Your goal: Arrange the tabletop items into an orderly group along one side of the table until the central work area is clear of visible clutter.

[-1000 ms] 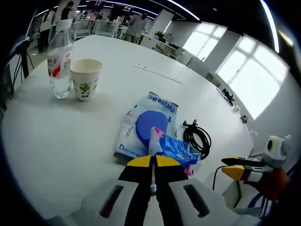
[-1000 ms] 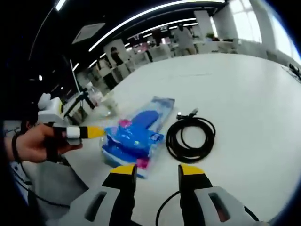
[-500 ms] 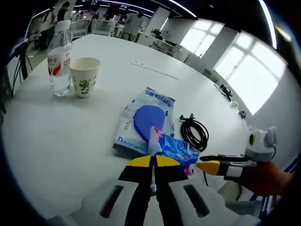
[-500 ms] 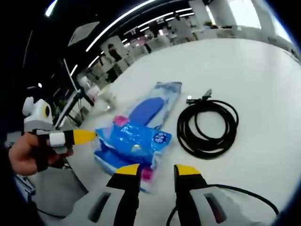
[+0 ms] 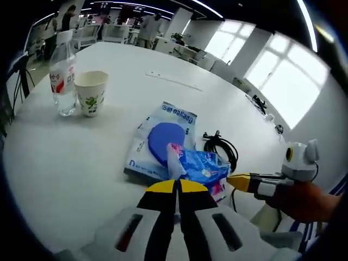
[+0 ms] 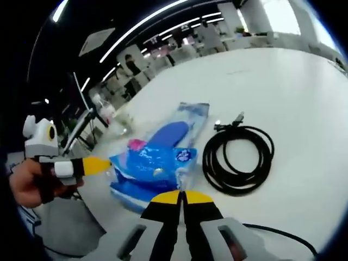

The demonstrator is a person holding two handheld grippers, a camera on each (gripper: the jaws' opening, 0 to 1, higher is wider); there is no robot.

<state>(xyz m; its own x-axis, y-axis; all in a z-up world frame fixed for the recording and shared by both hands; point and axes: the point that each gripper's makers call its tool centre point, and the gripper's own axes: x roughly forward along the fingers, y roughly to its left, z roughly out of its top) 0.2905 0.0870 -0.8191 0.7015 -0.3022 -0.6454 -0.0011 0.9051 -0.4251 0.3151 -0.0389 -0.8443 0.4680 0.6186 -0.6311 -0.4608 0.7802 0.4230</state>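
A crinkly blue and pink plastic packet [image 5: 198, 166] lies partly over a flat white pouch with a blue disc [image 5: 160, 142]. My left gripper [image 5: 176, 187] is shut on the packet's near edge. My right gripper [image 5: 235, 180], held by a hand, meets the packet's right edge. In the right gripper view its jaws [image 6: 182, 194] are shut at the corner of the blue packet [image 6: 152, 163]. The left gripper [image 6: 100, 165] pinches the packet's opposite end. A coiled black cable [image 6: 236, 157] lies just right of the pouch [image 6: 185, 122].
A water bottle [image 5: 61, 76] and a paper cup [image 5: 89, 93] stand together at the far left of the round white table [image 5: 65, 163]. A thin black wire [image 6: 274, 232] trails near the table's front edge. Other tables and people fill the room behind.
My right gripper has moved in to the blue packet and its jaws have gone from open to shut on the corner. The left gripper keeps its hold; the packet looks bunched and slightly raised.
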